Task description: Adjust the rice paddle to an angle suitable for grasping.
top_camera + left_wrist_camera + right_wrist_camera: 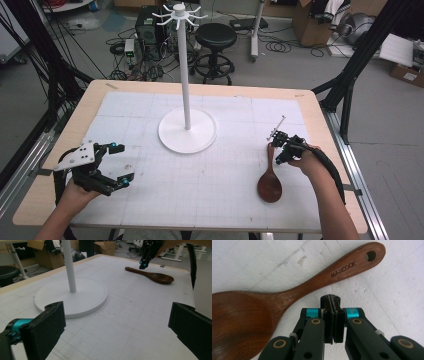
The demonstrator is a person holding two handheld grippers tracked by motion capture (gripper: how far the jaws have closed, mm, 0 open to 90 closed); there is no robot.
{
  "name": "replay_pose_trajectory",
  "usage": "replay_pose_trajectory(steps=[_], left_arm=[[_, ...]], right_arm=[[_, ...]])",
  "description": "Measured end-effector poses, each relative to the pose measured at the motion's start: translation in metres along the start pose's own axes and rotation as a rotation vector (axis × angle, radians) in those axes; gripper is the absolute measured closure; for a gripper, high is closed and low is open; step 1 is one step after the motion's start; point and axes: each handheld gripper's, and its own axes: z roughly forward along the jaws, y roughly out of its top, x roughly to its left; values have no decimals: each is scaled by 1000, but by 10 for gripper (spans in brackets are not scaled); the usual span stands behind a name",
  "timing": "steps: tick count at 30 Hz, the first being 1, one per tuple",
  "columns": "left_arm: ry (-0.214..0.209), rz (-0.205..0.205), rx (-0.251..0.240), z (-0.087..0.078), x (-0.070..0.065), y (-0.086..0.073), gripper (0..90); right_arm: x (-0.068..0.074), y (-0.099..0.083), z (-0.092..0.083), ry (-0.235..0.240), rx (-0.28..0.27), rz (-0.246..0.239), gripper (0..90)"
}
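Observation:
A dark brown wooden spoon (270, 176) lies flat on the white grid mat, at the right in the high view, its bowl toward the person. The handle, with a hole at its end, is marked MAXCOOK in the right gripper view, where the spoon (287, 295) runs across the frame. My right gripper (331, 300) is shut with nothing between its jaws, its tip just beside the handle. The high view shows that gripper (278, 158) right of the handle. My left gripper (122, 164) stands open at the mat's left, well away from the spoon (152, 275), with nothing between its jaws (117, 332).
A white stand (172, 137) with a round base, a tall pole and hooks at the top stands at the mat's middle back. The stand's base (82, 297) lies ahead of my left gripper. Beyond the table's far edge are a black stool (216, 37) and floor cables.

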Motion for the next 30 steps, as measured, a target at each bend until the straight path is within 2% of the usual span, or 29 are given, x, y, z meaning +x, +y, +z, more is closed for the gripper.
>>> replay_pose_trajectory(steps=[4, 10, 17, 21, 30], left_arm=[[-3, -2, -5, -1, 0, 0, 18], [-4, 1, -1, 0, 0, 0, 17], [-3, 0, -5, 0, 0, 0, 18], [-2, 0, -4, -1, -1, 0, 18], [-1, 1, -7, -1, -1, 0, 17]], right_arm=[[0, 1, 4, 8, 0, 6, 900], [4, 7, 7, 15, 0, -9, 900], [16, 21, 8, 27, -12, -68, 900], [30, 34, 8, 40, -18, -124, 900], [71, 57, 6, 64, -23, -256, 900]])
